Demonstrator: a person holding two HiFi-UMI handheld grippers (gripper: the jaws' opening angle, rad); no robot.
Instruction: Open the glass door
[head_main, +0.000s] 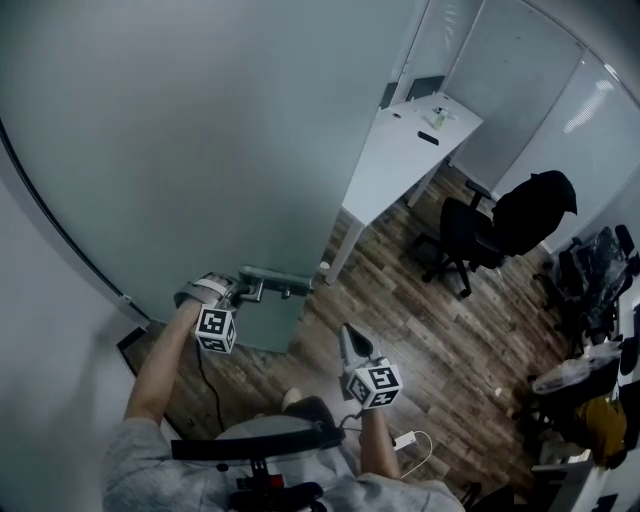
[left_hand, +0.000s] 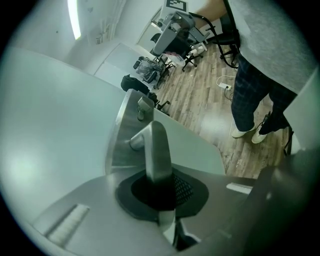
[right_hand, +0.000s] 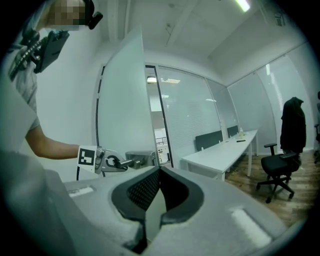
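Observation:
The frosted glass door (head_main: 200, 150) stands swung partway into the room, its free edge near the metal lever handle (head_main: 275, 275). My left gripper (head_main: 238, 290) is shut on the lever's end; in the left gripper view the lever (left_hand: 156, 150) runs up from between the black pads (left_hand: 172, 187). My right gripper (head_main: 350, 340) hangs free to the right of the door, jaws together with nothing in them. The right gripper view looks across its own tips (right_hand: 160, 170) at the left gripper (right_hand: 107, 162), the handle (right_hand: 140, 159) and the door (right_hand: 125, 100).
A long white desk (head_main: 400, 150) runs along the glass partition beyond the door. Black office chairs (head_main: 465, 235) stand on the wood floor (head_main: 420, 340). A white power strip with a cable (head_main: 410, 440) lies by my feet. Bags and clutter (head_main: 590, 380) fill the right edge.

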